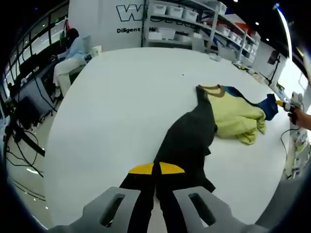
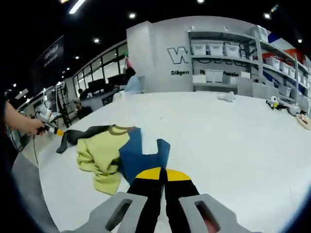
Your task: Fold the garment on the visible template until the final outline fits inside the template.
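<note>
A garment with black, pale yellow and blue panels lies bunched on the white table (image 1: 121, 107). Its black part (image 1: 192, 133) runs from the brown-trimmed collar (image 1: 212, 90) down to my left gripper (image 1: 155, 168), whose yellow-tipped jaws are shut on the black fabric. The yellow part (image 1: 238, 119) is crumpled to the right of it. In the right gripper view the blue part (image 2: 141, 153) reaches my right gripper (image 2: 163, 173), shut on its edge, with the yellow part (image 2: 99, 153) to its left. A hand holds the left gripper (image 2: 57, 131) at the black end (image 2: 77, 135).
Shelves with white bins (image 1: 175, 12) stand beyond the table's far edge. A person (image 1: 70, 51) sits at a desk on the left, with cables on the floor (image 1: 24, 145). Small items (image 2: 282, 104) and a white object (image 2: 226, 97) lie far back on the table (image 2: 233, 141).
</note>
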`<state>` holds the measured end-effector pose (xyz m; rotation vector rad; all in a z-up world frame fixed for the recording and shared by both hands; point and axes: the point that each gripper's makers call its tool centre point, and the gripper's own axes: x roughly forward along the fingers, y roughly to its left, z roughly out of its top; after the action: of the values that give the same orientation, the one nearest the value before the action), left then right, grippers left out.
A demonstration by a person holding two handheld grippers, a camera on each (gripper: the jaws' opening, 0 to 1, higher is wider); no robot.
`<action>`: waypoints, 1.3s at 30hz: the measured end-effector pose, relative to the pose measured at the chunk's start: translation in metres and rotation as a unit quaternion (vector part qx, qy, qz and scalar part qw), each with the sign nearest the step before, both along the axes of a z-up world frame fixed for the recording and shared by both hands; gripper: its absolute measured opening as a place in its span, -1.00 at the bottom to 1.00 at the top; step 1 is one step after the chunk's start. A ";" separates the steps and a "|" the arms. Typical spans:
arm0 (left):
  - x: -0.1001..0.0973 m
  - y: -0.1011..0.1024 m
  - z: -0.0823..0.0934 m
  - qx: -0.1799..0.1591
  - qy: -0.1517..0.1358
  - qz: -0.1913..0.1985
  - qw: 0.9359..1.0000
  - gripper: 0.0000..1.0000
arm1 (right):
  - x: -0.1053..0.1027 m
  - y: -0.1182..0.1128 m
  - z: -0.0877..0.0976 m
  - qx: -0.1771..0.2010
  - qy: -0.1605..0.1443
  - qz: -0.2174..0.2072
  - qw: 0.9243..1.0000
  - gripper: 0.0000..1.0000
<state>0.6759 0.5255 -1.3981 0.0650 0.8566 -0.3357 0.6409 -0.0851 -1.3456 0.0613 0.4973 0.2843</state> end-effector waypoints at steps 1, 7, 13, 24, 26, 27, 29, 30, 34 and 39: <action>0.002 0.003 -0.001 0.003 0.001 0.001 1.000 -0.99 | 0.003 -0.006 0.001 0.002 0.000 -0.007 1.000 -1.00; 0.013 0.024 -0.004 0.027 0.012 0.006 1.000 -0.99 | 0.015 -0.042 0.000 0.005 0.006 -0.061 0.998 -1.00; 0.018 0.038 -0.005 0.034 0.021 0.014 0.999 -0.99 | 0.016 -0.061 -0.011 0.033 0.022 -0.105 0.994 -1.00; 0.019 0.046 -0.016 0.045 0.042 0.018 0.998 -0.99 | 0.001 -0.076 -0.053 0.083 0.075 -0.166 0.980 -1.00; 0.021 0.048 -0.018 0.043 0.047 0.024 0.998 -0.99 | -0.001 -0.078 -0.057 0.085 0.084 -0.171 0.978 -1.00; 0.021 0.048 -0.019 0.044 0.047 0.026 0.998 -0.99 | 0.000 -0.080 -0.056 0.075 0.082 -0.171 0.979 -1.00; 0.023 0.048 -0.016 0.049 0.038 0.025 0.998 -0.97 | 0.000 -0.080 -0.053 0.070 0.080 -0.173 0.979 -1.00; 0.023 0.049 -0.015 0.051 0.037 0.025 0.998 -0.98 | -0.001 -0.084 -0.052 0.055 0.078 -0.179 0.979 -1.00; 0.021 0.057 -0.011 0.062 0.035 0.036 0.997 -1.00 | -0.005 -0.104 -0.052 0.026 0.079 -0.216 0.973 -1.00; 0.021 0.049 -0.001 0.037 0.014 0.029 0.999 -0.99 | 0.004 -0.077 -0.040 -0.012 0.059 -0.149 0.987 -0.91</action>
<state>0.6972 0.5742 -1.3992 0.1033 0.8967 -0.2506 0.6450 -0.1617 -1.3854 0.1290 0.6002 -0.0185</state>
